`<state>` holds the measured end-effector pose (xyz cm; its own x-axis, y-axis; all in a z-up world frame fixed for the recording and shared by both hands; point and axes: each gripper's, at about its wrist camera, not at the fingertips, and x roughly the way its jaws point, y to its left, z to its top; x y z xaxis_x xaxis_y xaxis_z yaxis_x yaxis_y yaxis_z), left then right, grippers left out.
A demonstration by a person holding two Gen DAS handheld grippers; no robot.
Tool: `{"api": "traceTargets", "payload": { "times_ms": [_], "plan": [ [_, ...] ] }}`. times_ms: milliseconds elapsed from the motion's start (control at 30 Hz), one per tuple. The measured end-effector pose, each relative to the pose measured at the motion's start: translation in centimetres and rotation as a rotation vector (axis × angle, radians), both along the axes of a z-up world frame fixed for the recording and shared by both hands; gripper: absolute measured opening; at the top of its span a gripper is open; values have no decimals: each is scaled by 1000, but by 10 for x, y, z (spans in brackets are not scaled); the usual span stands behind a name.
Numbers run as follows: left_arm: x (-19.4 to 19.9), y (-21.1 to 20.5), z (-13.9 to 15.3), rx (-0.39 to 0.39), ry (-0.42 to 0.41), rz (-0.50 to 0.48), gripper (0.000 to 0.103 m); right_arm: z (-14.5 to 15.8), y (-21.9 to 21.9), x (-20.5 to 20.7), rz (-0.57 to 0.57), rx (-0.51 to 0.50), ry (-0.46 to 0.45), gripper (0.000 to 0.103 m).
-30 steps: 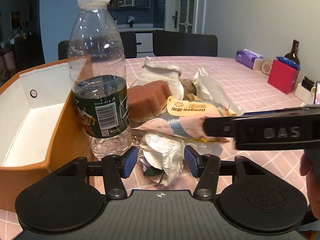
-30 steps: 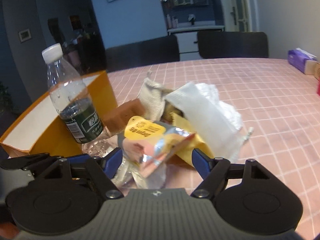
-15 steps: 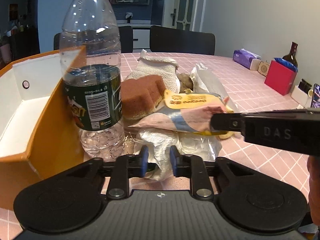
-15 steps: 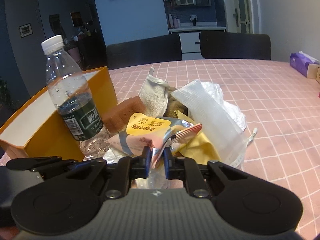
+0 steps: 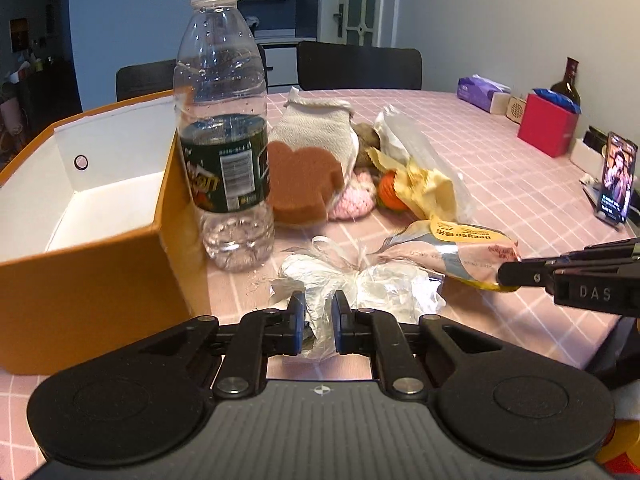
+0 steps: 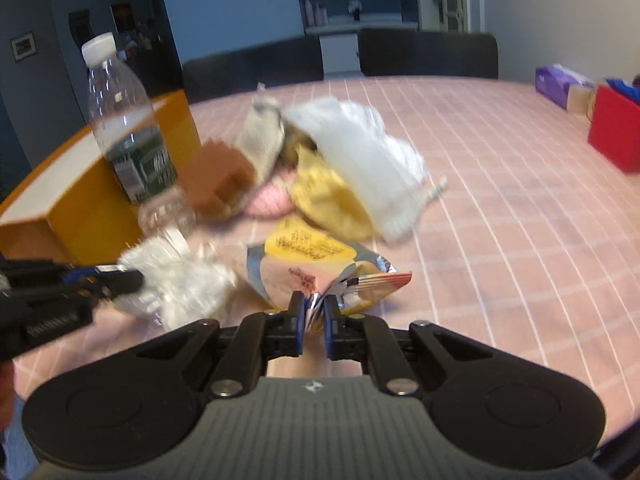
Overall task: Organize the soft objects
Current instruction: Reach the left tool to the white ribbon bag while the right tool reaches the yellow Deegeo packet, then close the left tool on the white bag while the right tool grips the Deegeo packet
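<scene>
My left gripper (image 5: 319,322) is shut on a crumpled clear plastic bag (image 5: 360,284), which also shows in the right wrist view (image 6: 180,284). My right gripper (image 6: 313,320) is shut on a pink and yellow snack packet (image 6: 320,268); the packet also shows in the left wrist view (image 5: 448,252). Both lie pulled toward me, apart from the pile: a brown sponge (image 5: 304,188), a beige cloth pouch (image 5: 316,128), a pink knitted item (image 5: 356,196), a yellow wrapper (image 5: 424,184) and a white plastic bag (image 6: 360,148).
An open orange box (image 5: 100,264) with a white inside stands at the left. A water bottle (image 5: 224,128) stands next to it. A red box (image 5: 546,126), a tissue pack (image 5: 480,90), a dark bottle (image 5: 566,80) and a phone (image 5: 616,178) are at the right.
Both grippers closed, the left on the plastic bag and the right on the snack packet. Both then pulled back, drawing the two items out of the pile toward me.
</scene>
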<state>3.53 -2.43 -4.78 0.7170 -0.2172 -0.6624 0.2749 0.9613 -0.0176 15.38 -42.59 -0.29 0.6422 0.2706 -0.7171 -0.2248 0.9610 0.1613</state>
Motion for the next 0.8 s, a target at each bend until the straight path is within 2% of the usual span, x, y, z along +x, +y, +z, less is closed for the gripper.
{"api": "traceTargets", "payload": {
  "times_ms": [67,100,133,167,200,233,333,367,433,467,533,600,667,800],
  "plan": [
    [-1,0,-1,12,3,9,22,-3,2,-4,13,-11,17,7],
    [-2,1,-1,12,6,26,27,-4,3,-5,22,-17,24,10],
    [-2,4,-1,8,10,44,32,-4,2,-5,34,-21,29,17],
    [-3,7,0,-6,16,59,46,-2,2,-7,41,-26,31,20],
    [-5,9,1,-25,23,75,60,0,1,-8,49,-35,30,29],
    [-7,12,4,-48,29,89,63,4,0,-11,57,-42,19,38],
    [-15,16,12,-103,46,86,63,15,-3,-12,68,-82,-38,41],
    [-17,16,13,-124,49,79,60,17,-3,-10,68,-96,-58,44],
    [-17,14,16,-168,64,57,58,17,0,1,77,-122,-80,58],
    [-17,12,16,-183,72,54,58,16,3,6,81,-128,-87,59],
    [-16,9,17,-205,78,58,58,12,8,18,109,-123,-96,74],
    [-18,8,18,-212,69,72,61,5,14,28,130,-143,-94,80],
    [-20,9,19,-200,62,93,66,-2,19,35,172,-156,-79,81],
    [-23,13,18,-210,90,91,65,-20,18,45,193,-124,3,83]
  ]
}}
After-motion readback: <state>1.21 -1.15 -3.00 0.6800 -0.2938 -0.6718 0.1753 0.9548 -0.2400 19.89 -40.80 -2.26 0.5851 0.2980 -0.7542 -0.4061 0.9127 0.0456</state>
